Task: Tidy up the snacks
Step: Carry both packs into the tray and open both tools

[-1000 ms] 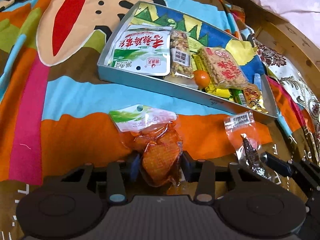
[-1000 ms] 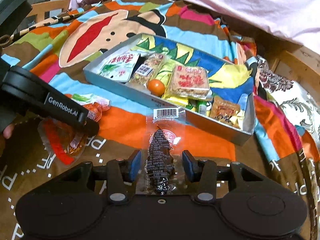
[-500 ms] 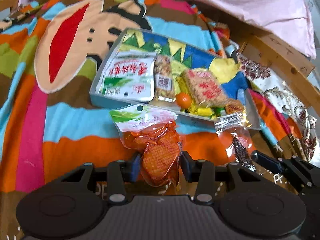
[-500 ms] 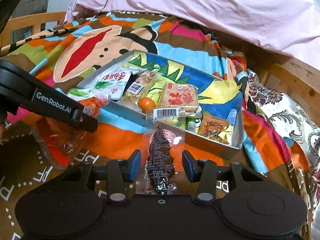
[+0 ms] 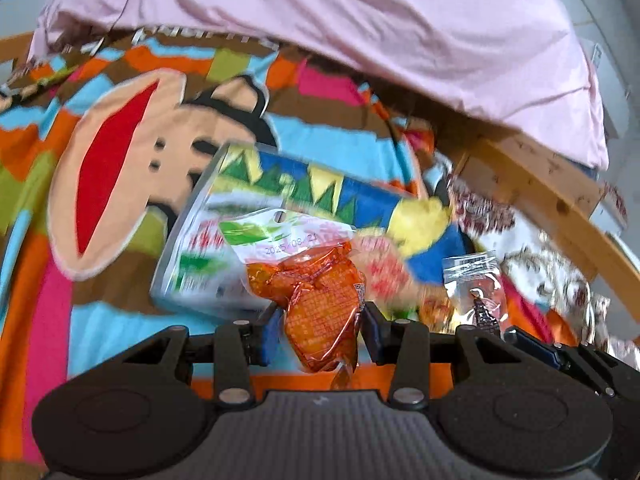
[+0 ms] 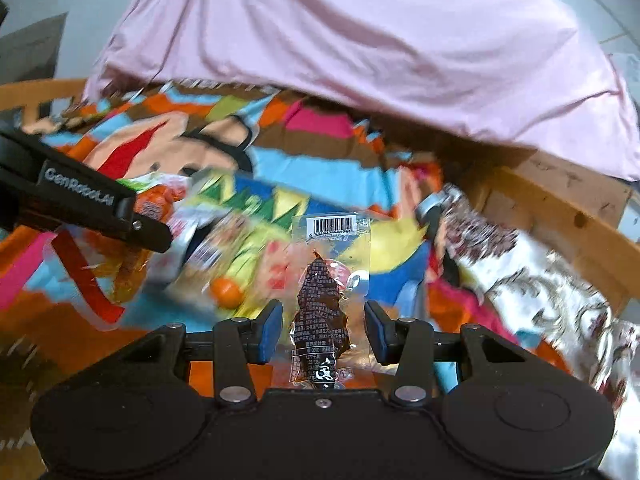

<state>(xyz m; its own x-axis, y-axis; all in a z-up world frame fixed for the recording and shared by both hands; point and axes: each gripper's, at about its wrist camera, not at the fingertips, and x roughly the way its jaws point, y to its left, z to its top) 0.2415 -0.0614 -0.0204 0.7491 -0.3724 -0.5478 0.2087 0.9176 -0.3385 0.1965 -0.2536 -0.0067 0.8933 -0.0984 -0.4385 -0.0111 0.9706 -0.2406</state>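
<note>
My left gripper [image 5: 320, 336] is shut on an orange snack packet [image 5: 316, 292] with a green and white top, held up in the air. My right gripper [image 6: 323, 328] is shut on a clear packet with a dark brown snack [image 6: 320, 300] and a barcode strip. Both packets hang in front of the open grey tray [image 5: 352, 200], which holds several snack packets and a small orange ball [image 6: 226, 290]. The tray's contents are blurred. In the right wrist view the left gripper's finger [image 6: 100, 208] reaches in from the left. The clear packet [image 5: 474, 280] shows at the right of the left wrist view.
The tray lies on a colourful cartoon blanket [image 5: 100, 160]. Pink bedding [image 5: 360, 20] is piled behind it. A curved wooden frame [image 5: 540, 192] and a patterned silvery cloth [image 6: 520, 264] run along the right.
Both grippers have risen off the blanket with their packets and tipped upward. The tray has slid down in both views, behind the packets, and the pink bedding fills the top.
</note>
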